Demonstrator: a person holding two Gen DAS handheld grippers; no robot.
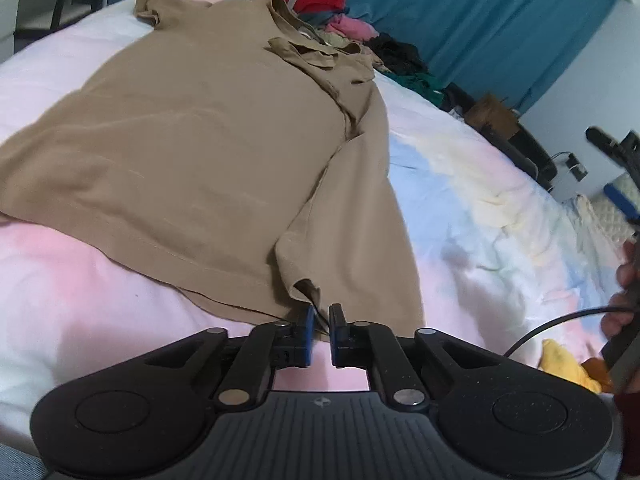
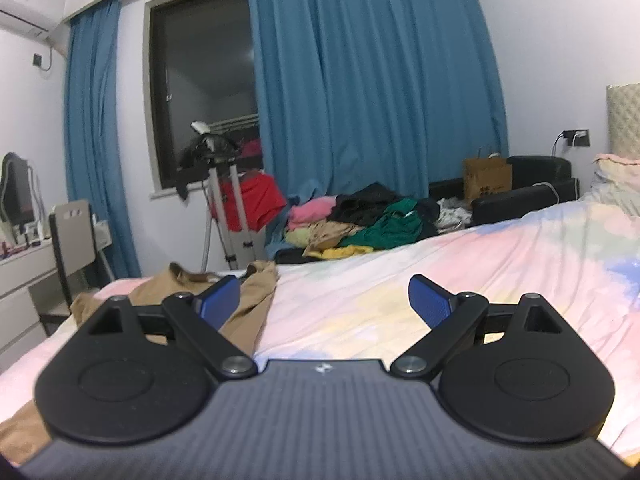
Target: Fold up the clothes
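A tan polo shirt (image 1: 192,132) lies spread flat on the bed with its collar far from me and one sleeve folded in over its right side. My left gripper (image 1: 321,312) sits at the shirt's near hem, its jaws almost closed with a narrow gap; a corner of the folded sleeve hem lies just in front of the tips. My right gripper (image 2: 322,300) is wide open and empty, hovering above the bedsheet to the right of the shirt (image 2: 244,308). The right gripper also shows blurred at the right edge of the left wrist view (image 1: 618,168).
The bed has a pastel pink, blue and yellow sheet (image 1: 480,200). A pile of mixed clothes (image 2: 360,220) lies at the far side of the bed. Blue curtains (image 2: 360,80), a clothes rack (image 2: 228,208), a paper bag (image 2: 486,178) and a white desk (image 2: 24,276) stand beyond.
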